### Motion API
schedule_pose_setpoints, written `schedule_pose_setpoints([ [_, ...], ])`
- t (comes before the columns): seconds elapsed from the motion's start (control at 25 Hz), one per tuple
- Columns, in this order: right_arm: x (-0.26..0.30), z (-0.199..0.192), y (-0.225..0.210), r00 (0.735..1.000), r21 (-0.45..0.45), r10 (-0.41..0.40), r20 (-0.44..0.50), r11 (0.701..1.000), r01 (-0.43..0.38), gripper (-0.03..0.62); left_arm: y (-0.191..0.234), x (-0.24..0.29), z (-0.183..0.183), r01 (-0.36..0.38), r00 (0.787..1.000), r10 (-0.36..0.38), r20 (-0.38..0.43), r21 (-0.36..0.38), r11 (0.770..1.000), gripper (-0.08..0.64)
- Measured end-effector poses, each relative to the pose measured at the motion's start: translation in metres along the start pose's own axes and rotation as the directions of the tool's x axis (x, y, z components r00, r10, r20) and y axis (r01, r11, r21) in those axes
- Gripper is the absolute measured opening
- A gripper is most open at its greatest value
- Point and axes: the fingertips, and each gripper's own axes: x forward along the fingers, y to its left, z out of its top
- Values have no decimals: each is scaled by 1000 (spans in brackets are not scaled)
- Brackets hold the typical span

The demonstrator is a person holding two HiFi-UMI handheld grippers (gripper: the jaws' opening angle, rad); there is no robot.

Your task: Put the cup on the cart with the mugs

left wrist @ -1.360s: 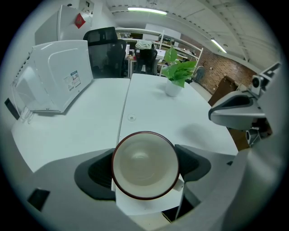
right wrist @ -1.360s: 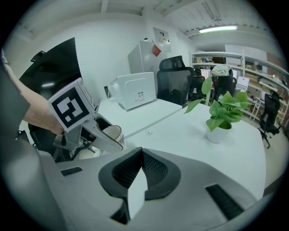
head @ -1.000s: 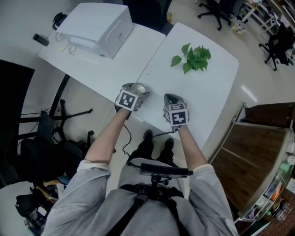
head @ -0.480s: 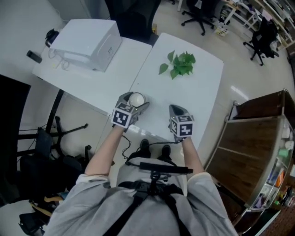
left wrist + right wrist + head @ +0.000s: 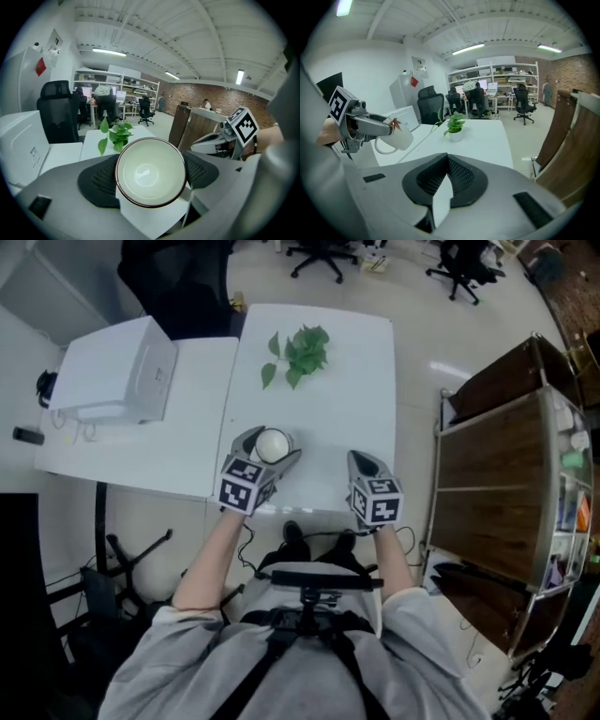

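The bench (image 5: 347,399) ahead of me is bare from my tongs up to the potted plant (image 5: 298,352) at its far end, so the room above it is open. On my left a white box (image 5: 117,381) crowds the second bench (image 5: 202,427). On my right a strip of bare floor (image 5: 414,399) separates the bench edge from the wooden cart (image 5: 487,474). My left tongs (image 5: 270,448) are filled by the cup (image 5: 275,441). My right tongs (image 5: 359,461), jaws together, hold nothing.
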Motion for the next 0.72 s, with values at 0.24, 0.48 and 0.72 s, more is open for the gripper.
schedule_pose_setpoints([
  [0.24,-53,-18,-62,989,101,-140,53,986,134,8,-62,32,23,128,992,-128,-10,90,988,410],
  [0.48,-115,-37,-118,972,179,-220,87,963,202,8,-142,62,43,219,976,-218,-25,141,965,410],
  [0.72,-188,-56,-183,949,228,-287,133,940,253,8,-240,87,60,286,958,-282,-48,191,939,410],
])
